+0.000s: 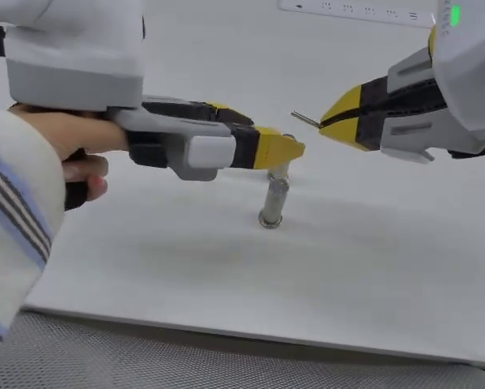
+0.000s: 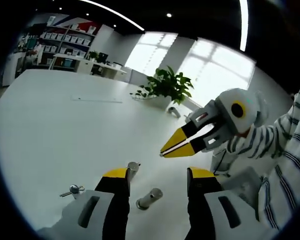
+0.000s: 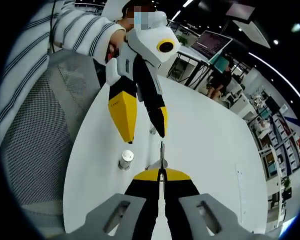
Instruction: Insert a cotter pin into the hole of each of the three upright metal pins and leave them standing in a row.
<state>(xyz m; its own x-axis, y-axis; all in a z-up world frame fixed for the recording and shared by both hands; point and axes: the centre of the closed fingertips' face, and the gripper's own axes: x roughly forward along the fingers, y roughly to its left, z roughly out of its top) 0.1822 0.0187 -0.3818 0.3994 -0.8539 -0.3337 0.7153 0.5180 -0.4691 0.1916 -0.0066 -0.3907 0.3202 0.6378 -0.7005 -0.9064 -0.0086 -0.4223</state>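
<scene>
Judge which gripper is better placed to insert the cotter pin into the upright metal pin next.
Right. The right gripper is shut on the cotter pin, its tip aimed toward the upright metal pin. The left gripper is open by that pin, holding nothing.

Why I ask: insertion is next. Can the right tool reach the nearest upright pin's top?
Probably yes: right tool holds its cotter pin near the metal pin, though left tool crowds its top.
</scene>
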